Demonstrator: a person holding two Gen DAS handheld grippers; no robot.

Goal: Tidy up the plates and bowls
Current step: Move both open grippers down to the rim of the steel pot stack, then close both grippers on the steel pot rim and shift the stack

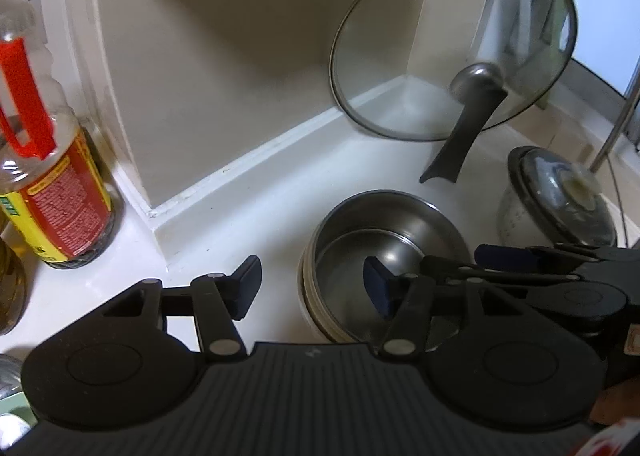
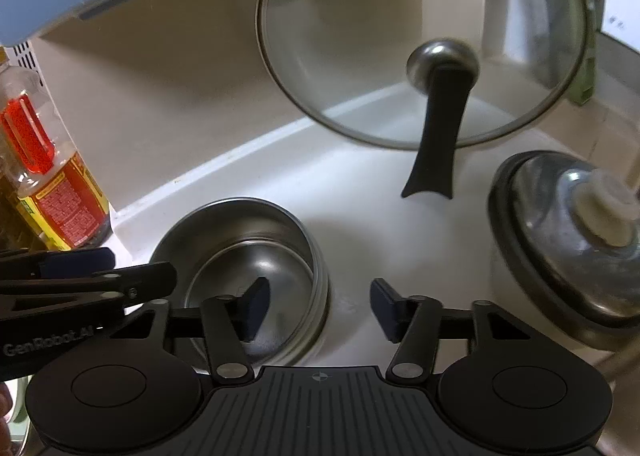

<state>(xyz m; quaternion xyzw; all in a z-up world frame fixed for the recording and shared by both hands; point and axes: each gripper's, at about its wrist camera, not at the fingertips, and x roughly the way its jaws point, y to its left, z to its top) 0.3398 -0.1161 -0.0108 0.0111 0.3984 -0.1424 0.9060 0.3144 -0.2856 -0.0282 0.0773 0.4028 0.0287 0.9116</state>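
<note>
Both grippers over the white counter [image 1: 280,191], angled down at the steel bowl [image 1: 384,240].

Left gripper [image 1: 312,288]: jaws about half open, nothing between the pads. In the left wrist view the bowl sits centre-right, lower half of frame; my right finger [image 1: 378,288] overlaps the bowl's inside, my left finger [image 1: 248,284] is over bare counter. I can't tell whether the pad touches the metal.

Right gripper [image 2: 316,310]: also roughly half open, holding nothing. In the right wrist view the bowl is lower left; one finger [image 2: 256,306] hangs over its interior, the other [image 2: 386,308] over counter just right of the rim. Contact not clear here either.

The bowl looks like a nested stack, with banded rims showing on its side.

Glass lid [image 2: 424,43] leans upright against the corner, upper right. Lidded pot [image 2: 568,240] at right edge. Oil bottle [image 2: 52,183] at far left.
</note>
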